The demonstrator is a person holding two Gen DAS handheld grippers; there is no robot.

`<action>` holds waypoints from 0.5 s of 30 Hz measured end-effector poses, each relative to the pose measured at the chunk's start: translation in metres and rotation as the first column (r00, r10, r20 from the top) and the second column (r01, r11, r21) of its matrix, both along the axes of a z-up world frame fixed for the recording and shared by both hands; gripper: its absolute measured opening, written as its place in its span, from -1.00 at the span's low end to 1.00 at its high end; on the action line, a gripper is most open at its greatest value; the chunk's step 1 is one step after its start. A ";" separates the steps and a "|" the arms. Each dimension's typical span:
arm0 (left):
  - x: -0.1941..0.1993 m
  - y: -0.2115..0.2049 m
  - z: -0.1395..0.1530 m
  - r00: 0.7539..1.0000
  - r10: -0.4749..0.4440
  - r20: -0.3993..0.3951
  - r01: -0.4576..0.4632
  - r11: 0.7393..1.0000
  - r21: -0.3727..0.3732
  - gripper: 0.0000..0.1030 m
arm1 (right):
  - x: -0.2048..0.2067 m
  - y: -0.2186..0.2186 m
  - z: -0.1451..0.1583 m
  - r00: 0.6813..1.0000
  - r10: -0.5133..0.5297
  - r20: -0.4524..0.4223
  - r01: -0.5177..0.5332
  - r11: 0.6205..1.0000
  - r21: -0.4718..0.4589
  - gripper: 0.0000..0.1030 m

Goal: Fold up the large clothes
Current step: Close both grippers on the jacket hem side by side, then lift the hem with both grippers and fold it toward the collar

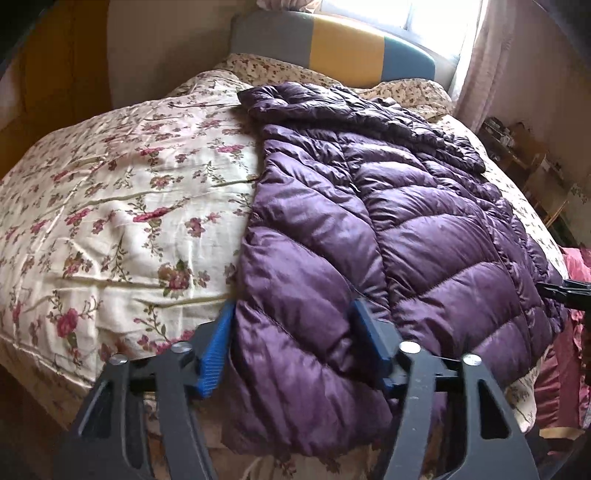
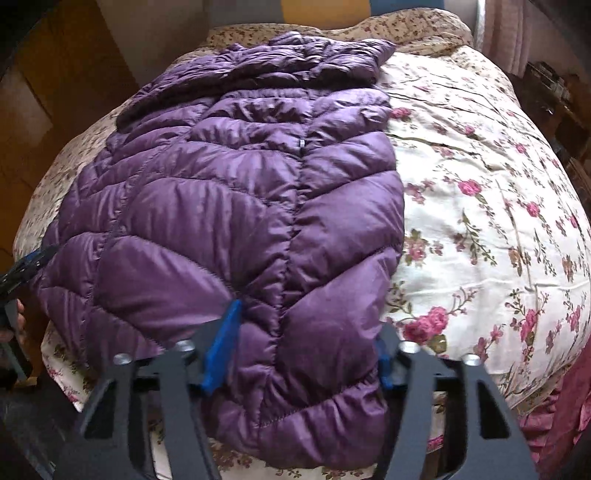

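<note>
A purple quilted down jacket (image 1: 388, 206) lies lengthwise on a floral bedspread (image 1: 122, 192), folded into a long strip with its hood end toward the headboard. It also shows in the right wrist view (image 2: 229, 199). My left gripper (image 1: 295, 314) is open, its blue fingers (image 1: 218, 347) straddling the jacket's near left hem corner. My right gripper (image 2: 310, 325) is open, its blue fingers (image 2: 221, 347) straddling the near right hem corner. The right gripper shows at the edge of the left wrist view (image 1: 565, 291), and the left one at the edge of the right wrist view (image 2: 26, 269).
The headboard (image 1: 332, 48) is grey, yellow and blue, under a bright window (image 1: 424, 18) with pink curtains. A pink ruffled bed skirt (image 1: 561, 369) hangs at the bed's near right. Wooden furniture (image 1: 524, 155) stands right; a wooden wardrobe (image 2: 55, 74) left.
</note>
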State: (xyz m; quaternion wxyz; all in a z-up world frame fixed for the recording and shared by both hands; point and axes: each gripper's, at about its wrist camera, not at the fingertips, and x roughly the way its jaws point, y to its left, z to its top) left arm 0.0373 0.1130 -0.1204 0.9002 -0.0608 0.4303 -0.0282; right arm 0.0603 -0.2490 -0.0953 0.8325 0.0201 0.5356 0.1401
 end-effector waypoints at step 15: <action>0.000 0.007 0.044 0.992 -0.101 0.074 0.108 0.990 -0.091 -0.91 | 0.005 0.015 0.050 0.993 0.072 0.098 -0.070 0.997 -0.015 -0.79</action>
